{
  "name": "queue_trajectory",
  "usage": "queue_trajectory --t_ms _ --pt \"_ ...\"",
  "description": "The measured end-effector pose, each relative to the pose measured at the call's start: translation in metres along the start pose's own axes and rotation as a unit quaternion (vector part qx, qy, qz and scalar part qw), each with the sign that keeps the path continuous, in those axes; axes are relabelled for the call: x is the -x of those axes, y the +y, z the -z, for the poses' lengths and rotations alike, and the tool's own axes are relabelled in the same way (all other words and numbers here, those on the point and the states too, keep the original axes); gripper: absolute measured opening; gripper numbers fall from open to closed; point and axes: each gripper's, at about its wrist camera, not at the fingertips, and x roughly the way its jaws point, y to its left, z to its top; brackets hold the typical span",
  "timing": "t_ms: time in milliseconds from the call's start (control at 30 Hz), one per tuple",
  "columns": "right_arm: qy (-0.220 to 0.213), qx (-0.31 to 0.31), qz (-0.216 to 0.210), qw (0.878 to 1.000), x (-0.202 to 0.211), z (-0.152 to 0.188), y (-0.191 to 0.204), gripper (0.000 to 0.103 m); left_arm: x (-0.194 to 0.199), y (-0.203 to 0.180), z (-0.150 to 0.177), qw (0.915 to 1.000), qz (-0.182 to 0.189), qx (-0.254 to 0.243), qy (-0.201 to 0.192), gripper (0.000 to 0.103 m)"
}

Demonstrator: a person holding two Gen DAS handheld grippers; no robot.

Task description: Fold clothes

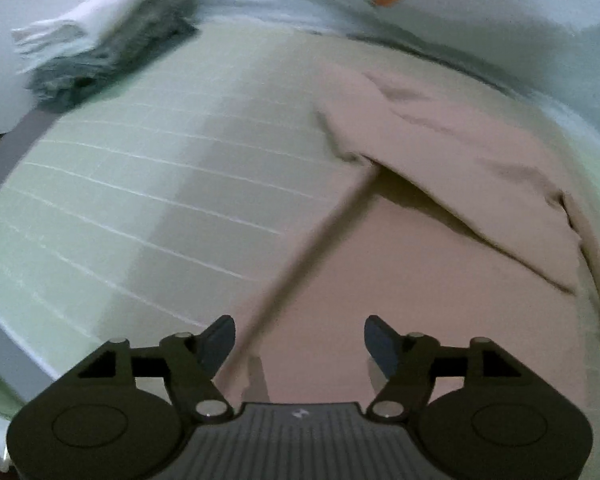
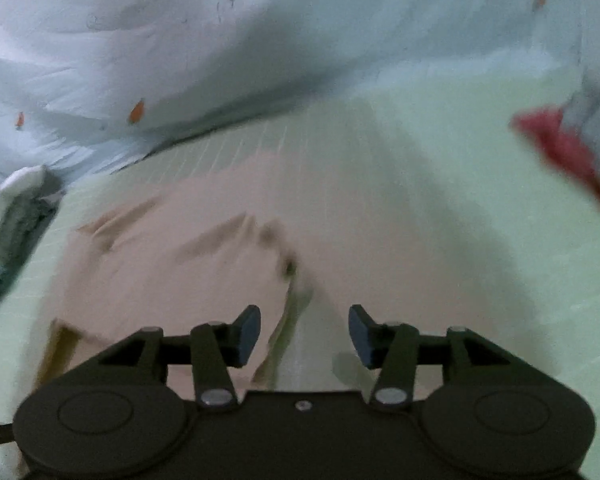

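garment: pink garment [image 1: 440, 184], partly folded, lying flat on green gridded mat [image 1: 132, 184]; one flap doubled over near the middle, edge raised with shadow under it
left gripper [image 1: 300, 344]: fingers apart, nothing between them, hovering over the garment's near part
right gripper [image 2: 304, 334]: fingers apart, empty, above the garment's edge [image 2: 288, 320]
done pile: folded white-and-grey stack [image 1: 108, 32] at the mat's far corner, well apart
other: red cloth [image 2: 564, 152] at the side; white sheet [image 2: 180, 40] behind
risk: loose flap may spring back or slide open since nothing pins it
risk: grabbing one layer only would drag the fold crooked
risk: frames blurred, exact edge position hard to judge
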Motion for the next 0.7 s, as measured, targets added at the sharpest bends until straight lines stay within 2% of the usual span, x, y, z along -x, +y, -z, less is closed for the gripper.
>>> queue_trajectory --t_ms 33,133,200,333,367,467,533,700 --pt "0.009 0.003 -0.011 1.000 -0.005 0.004 0.001 0.049 -0.007 -0.010 0.000 0.9999 0.000 -0.007 0.011 0.073" --pt "0.021 0.018 -0.040 0.999 -0.019 0.005 0.009 0.049 -0.022 -0.035 -0.001 0.9993 -0.010 -0.021 0.030 0.084" --pt "0.025 0.032 -0.056 0.998 -0.029 0.003 0.014 0.049 -0.032 -0.048 -0.004 0.9990 -0.015 -0.019 0.038 0.084" --pt "0.027 0.085 -0.044 0.995 -0.053 -0.005 0.026 0.049 -0.050 -0.065 -0.011 0.9986 -0.018 -0.008 0.049 0.084" --pt "0.030 0.097 -0.045 0.994 -0.057 -0.006 0.027 0.048 -0.053 -0.068 -0.014 0.9984 -0.025 -0.005 0.050 0.087" --pt "0.055 0.140 -0.054 0.987 -0.071 -0.009 0.034 0.027 -0.058 -0.076 -0.018 0.9980 -0.041 0.007 0.048 0.095" --pt "0.050 0.161 -0.078 0.983 -0.071 -0.014 0.038 0.008 -0.060 -0.076 -0.019 0.9971 -0.049 0.024 0.052 0.101" --pt "0.011 0.197 -0.135 0.971 -0.050 -0.039 0.038 0.006 -0.064 -0.073 -0.021 0.9946 -0.056 0.059 0.065 0.103"
